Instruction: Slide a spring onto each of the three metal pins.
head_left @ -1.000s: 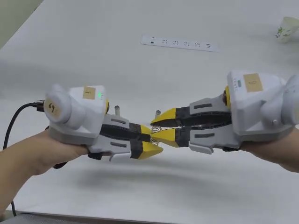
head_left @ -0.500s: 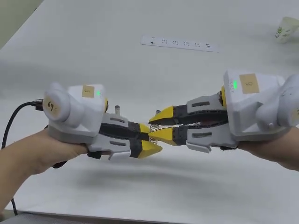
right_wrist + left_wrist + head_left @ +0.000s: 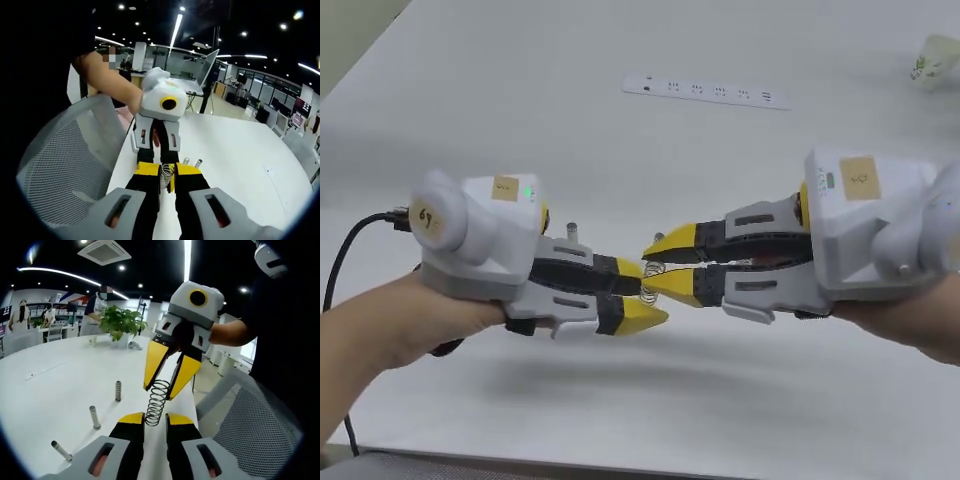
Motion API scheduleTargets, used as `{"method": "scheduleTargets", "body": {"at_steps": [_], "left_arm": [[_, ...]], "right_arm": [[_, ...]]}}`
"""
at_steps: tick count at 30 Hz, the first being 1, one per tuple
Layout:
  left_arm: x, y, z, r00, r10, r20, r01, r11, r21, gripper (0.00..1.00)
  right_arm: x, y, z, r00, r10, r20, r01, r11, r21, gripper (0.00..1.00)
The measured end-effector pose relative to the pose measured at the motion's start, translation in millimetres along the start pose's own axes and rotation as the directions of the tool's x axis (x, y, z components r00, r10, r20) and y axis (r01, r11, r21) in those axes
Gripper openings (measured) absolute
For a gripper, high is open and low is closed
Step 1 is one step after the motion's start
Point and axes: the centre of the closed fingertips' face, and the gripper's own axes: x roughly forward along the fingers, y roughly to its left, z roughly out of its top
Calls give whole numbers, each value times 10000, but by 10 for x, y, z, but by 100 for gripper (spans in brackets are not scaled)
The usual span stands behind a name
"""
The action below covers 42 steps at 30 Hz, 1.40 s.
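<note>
Spring (image 3: 157, 402): was thin bare metal wire, a bit shiny.
Pins (image 3: 94, 417): were smooth grey metal with a dull shine.
Left gripper (image 3: 155, 419): was hard plastic, with smooth yellow tips and matt black and grey parts.
Right gripper (image 3: 160, 390): was hard plastic, with a smooth white shell.
Table (image 3: 620, 170): had a white, smooth, matt top.
Chair (image 3: 65, 155): had grey mesh cloth full of tiny holes.
Far power strip (image 3: 705, 92): was smooth white plastic.
Left cable (image 3: 342, 262): looked like smooth black rubber.
</note>
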Motion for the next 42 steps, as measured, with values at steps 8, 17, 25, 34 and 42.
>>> {"method": "scheduleTargets", "body": {"at_steps": [8,17,25,34,42], "left_arm": [[-115,87,-7,9993,366,13,-365,9992,-145,19],[-304,199,3,9948,1007,178,-1001,9946,-277,30],[-580,334,-116,9848,1734,14,-1730,9832,-585,40],[-691,409,-101,9748,2222,189,-2202,9724,-768,64],[-777,436,-157,9679,2474,439,-2405,9628,-1230,85]], "right_arm": [[1,-44,-28,9999,-137,-31,137,9999,106,7],[21,-86,-66,9994,-329,-64,330,9992,223,7],[9,-121,-96,9987,-473,-179,477,9986,230,7],[16,-144,-133,9974,-648,-318,654,9977,188,7],[-19,-198,-151,9954,-885,-354,892,9958,186,7]]}}
